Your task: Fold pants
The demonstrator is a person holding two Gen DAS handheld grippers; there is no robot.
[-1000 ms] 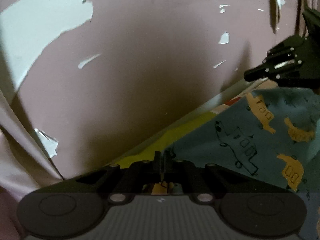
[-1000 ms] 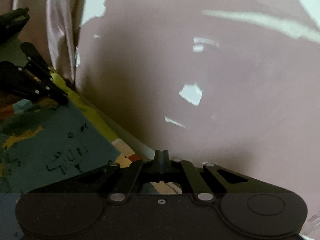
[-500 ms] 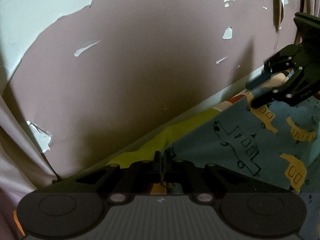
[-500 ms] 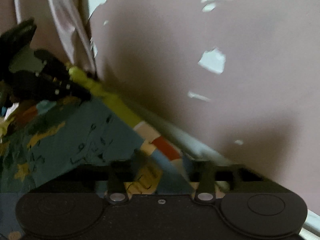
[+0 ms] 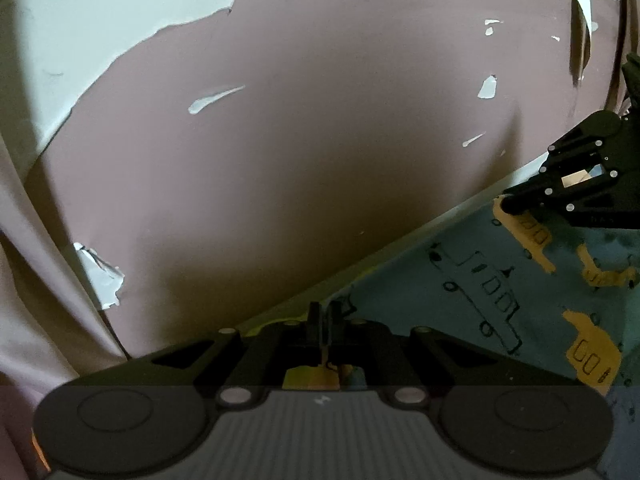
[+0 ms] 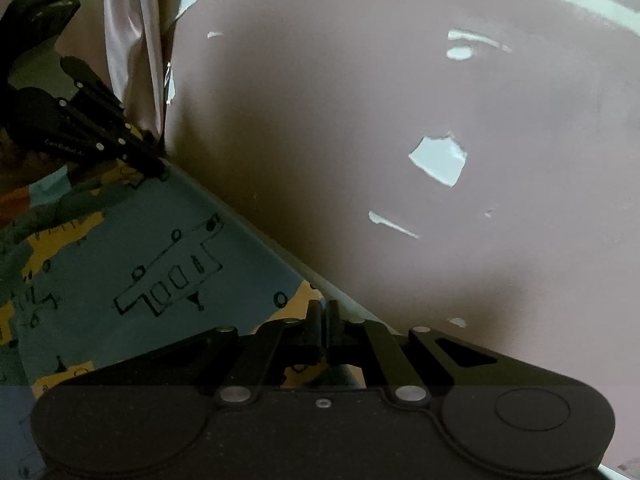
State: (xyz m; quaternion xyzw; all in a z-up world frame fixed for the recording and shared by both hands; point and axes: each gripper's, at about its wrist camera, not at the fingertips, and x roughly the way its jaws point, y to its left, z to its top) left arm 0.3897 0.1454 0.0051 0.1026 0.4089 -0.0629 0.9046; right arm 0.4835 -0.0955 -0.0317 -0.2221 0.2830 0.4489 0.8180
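The pants (image 5: 500,292) are teal-blue with orange vehicle prints and black line drawings. They lie stretched along the bed's far edge by the wall. My left gripper (image 5: 323,312) is shut on one corner of the pants. My right gripper (image 6: 323,312) is shut on the other corner of the pants (image 6: 152,264). The right gripper also shows in the left wrist view (image 5: 508,202), the left gripper in the right wrist view (image 6: 160,170). Both pinch the same straight cloth edge, which runs taut between them.
A pink wall (image 5: 320,140) with peeling paint patches stands right behind the pants' edge. A pale curtain (image 5: 40,280) hangs at the left; it also shows in the right wrist view (image 6: 136,52). A pale bed edge (image 6: 280,252) runs along the wall.
Both grippers have carried the pants' edge toward the wall, covering the yellow-green and patterned bedding. The right gripper view has steadied after a blurred swing.
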